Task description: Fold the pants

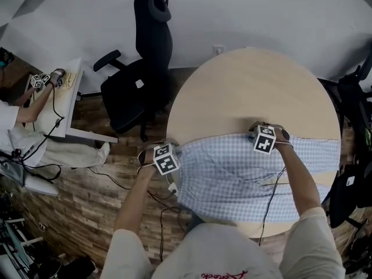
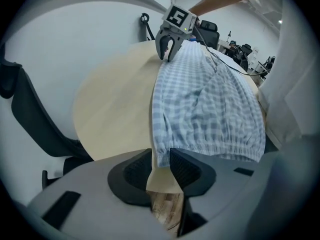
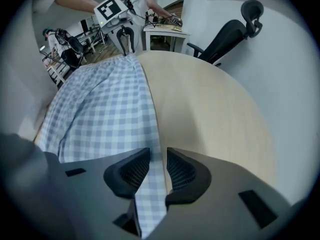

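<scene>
The checked pants (image 1: 232, 179) lie flat on the round worktop (image 1: 250, 86), spread between both tools. The left tool (image 2: 160, 159) is released, with the waistband corner loose between its jaws. The right tool (image 3: 158, 161) is released too, its parted jaws straddling the pants' edge.

The left forearm (image 1: 135, 199) and right forearm (image 1: 299, 179) reach forward and down. The left gripper (image 2: 160, 158) points steeply down at the waistband corner of the pants (image 1: 232, 179), the right gripper (image 3: 158, 158) at their far edge. Both have jaws apart, with cloth between the pads but not pinched.
</scene>
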The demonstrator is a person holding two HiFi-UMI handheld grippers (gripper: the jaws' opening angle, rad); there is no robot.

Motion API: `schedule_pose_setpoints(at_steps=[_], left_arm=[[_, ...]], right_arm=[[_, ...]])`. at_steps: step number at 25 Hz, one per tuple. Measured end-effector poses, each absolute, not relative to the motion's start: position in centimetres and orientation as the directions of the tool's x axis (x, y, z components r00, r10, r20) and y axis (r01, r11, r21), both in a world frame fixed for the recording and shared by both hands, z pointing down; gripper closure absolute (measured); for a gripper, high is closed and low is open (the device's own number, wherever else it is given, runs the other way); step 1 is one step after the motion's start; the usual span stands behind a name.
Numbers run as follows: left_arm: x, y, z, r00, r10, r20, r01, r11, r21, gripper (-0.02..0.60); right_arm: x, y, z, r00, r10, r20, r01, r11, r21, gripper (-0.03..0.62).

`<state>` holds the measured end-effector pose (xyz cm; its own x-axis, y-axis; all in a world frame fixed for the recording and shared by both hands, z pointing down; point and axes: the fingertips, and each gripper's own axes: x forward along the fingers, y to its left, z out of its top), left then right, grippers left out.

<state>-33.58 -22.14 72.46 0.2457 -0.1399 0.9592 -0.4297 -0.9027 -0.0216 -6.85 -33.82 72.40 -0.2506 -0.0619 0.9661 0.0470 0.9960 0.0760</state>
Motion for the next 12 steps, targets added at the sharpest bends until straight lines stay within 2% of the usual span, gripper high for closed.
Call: schedule_pose_setpoints(at_steps=[6, 12], left_arm=[[-33.28, -22.19, 72.83, 0.274, -0.017, 0.962, -0.435, -0.894, 0.107, 0.474], [-32.91, -21.64, 72.68, 0.269, 0.037, 0.963, -0.383, -0.913, 0.142, 0.518]], right_arm=[[-6.84, -33.86, 72.35, -0.276, 0.083, 0.958, -0.004, 0.996, -0.087, 0.505], [-6.9, -33.49, 72.21, -0.299, 0.088, 0.95, 0.007, 0.996, -0.09, 0.559]])
